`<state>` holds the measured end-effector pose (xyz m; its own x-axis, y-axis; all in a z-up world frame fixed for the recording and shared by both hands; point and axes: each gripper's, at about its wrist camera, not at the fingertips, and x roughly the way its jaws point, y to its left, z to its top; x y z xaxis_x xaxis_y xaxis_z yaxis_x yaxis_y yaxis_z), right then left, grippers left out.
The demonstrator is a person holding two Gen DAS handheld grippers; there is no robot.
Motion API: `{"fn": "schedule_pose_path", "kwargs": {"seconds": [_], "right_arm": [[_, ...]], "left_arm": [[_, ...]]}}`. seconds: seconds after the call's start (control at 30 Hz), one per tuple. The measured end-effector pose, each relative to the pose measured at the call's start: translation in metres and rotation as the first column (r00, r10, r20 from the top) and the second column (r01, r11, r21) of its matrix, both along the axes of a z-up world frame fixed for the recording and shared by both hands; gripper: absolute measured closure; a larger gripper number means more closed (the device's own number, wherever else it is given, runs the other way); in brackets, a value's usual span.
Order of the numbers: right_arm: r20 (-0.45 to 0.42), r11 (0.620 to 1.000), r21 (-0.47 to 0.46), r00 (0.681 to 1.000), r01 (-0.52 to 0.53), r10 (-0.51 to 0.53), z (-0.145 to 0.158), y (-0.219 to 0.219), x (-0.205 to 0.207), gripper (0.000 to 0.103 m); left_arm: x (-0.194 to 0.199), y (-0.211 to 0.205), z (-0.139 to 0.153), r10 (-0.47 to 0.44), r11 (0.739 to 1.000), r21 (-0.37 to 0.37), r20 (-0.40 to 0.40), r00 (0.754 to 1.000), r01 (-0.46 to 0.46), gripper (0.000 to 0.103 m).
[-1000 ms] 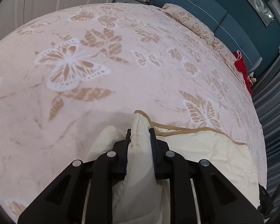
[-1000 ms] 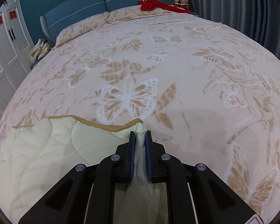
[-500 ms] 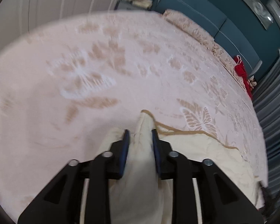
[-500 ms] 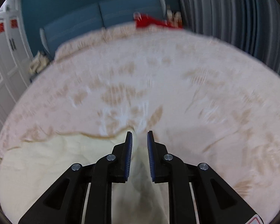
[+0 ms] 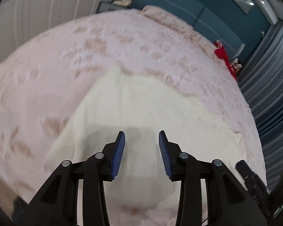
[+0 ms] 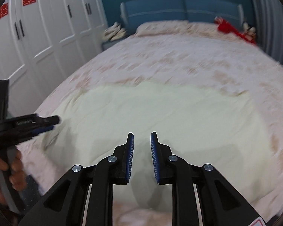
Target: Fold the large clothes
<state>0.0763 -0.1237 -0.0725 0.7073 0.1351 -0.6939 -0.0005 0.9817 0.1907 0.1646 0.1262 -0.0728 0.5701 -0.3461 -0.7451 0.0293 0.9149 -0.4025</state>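
Left wrist view: left gripper point(image 5: 141, 141), jaws opening, nothing between the blue pads; cream quilt point(image 5: 141, 103) lies folded over on the pink butterfly bedspread point(image 5: 47, 66) below; red cloth point(image 5: 223, 54) near the blue headboard point(image 5: 179, 5). Right wrist view: right gripper point(image 6: 142, 143), jaws slightly apart and empty, above the quilt point(image 6: 160, 113); left gripper point(image 6: 47, 123) in a hand point(image 6: 7, 169) at left; white wardrobe point(image 6: 37, 28) beyond.
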Motion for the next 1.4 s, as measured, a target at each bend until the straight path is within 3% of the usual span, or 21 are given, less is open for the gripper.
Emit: {"fn": "schedule_pose_path", "kwargs": {"seconds": [0.13,0.27,0.37,0.53,0.7,0.97,1.17,1.4], "right_arm": [[-0.052,1.0,-0.015,0.998,-0.021,0.02,-0.021,0.022,-0.002,0.085],[-0.083,0.999,-0.04,0.997,-0.008,0.004,-0.037,0.028,0.002,0.085],[-0.101,0.999,-0.039,0.995,-0.002,-0.002,-0.048,0.028,0.006,0.085],[-0.091,0.997,-0.08,0.996,-0.005,-0.002,-0.06,0.034,0.007,0.085],[-0.084,0.996,-0.09,0.996,0.004,-0.011,-0.061,0.035,0.009,0.085],[-0.081,0.998,-0.066,0.997,0.012,-0.017,-0.063,0.033,0.006,0.085],[-0.079,0.998,-0.056,0.997,0.021,-0.026,-0.054,0.034,0.004,0.085],[-0.068,1.0,-0.008,0.998,-0.007,0.007,-0.035,0.041,-0.018,0.085]], "left_arm": [[-0.018,0.015,-0.021,0.043,0.999,-0.008,-0.047,0.998,-0.043,0.067],[-0.035,0.032,-0.021,0.089,0.995,-0.035,-0.029,0.996,-0.09,0.067],[-0.048,0.043,-0.018,0.12,0.992,-0.043,-0.001,0.993,-0.12,0.058],[-0.056,0.058,-0.028,0.171,0.984,-0.036,-0.042,0.984,-0.172,0.045],[-0.045,0.066,-0.052,0.181,0.973,-0.119,-0.133,0.974,-0.197,0.038],[-0.02,0.045,-0.055,0.192,0.975,-0.087,-0.139,0.971,-0.205,0.021],[-0.011,0.037,-0.06,0.203,0.976,-0.056,-0.14,0.969,-0.212,0.019],[-0.015,0.045,-0.061,0.213,0.97,-0.088,-0.148,0.966,-0.227,0.019]]}}
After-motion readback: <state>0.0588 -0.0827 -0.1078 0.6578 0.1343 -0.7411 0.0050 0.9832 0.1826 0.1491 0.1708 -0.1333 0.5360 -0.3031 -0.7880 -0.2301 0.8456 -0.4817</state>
